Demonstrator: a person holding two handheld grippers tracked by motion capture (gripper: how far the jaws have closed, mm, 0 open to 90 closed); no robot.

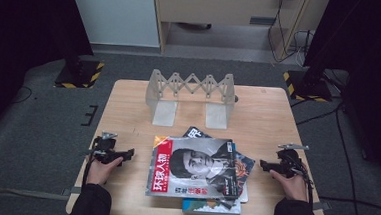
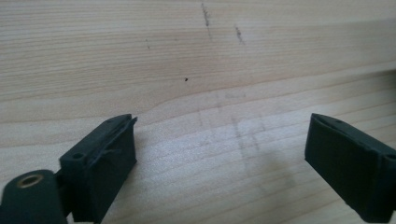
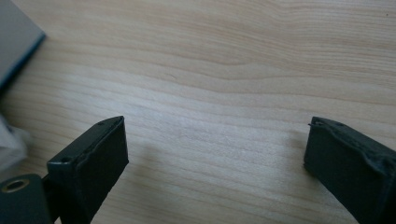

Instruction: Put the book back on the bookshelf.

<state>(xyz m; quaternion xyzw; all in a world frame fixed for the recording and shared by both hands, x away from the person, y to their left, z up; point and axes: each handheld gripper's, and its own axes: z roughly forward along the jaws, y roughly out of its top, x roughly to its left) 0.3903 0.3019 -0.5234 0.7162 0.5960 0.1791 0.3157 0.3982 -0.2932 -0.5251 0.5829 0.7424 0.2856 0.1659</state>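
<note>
Magazines (image 1: pixel 195 168) lie in a loose, fanned stack at the near middle of the desk (image 1: pixel 268 117), the top one showing a red title band and a portrait cover, with others poking out askew beneath it at the far, right and near sides. Both tongs rest on the wood well apart from the stack, one on each side: the left tongs (image 1: pixel 128 154) to the left of the stack, the right tongs (image 1: pixel 264 164) to its right. In each gripper view the black jaws stand wide with nothing but bare wood between them, so both are open and empty.

The likely work is moving the magazines into the folding rack (image 1: pixel 191 95) at the far middle of the desk, which stands clear of the stack with its slots free. To do the first pick well, I would take the top magazine alone by a free edge, since the thin, glossy cover could slip or drag the ones under it. The other tongs could steady the pile meanwhile.

The desk is pale wood with faint scuffs and pencil-like marks. Beyond it lies dark grey carpet, stand bases with yellow-and-black striped edges at far left and far right, trailing cables, and light wooden furniture against the far wall.
</note>
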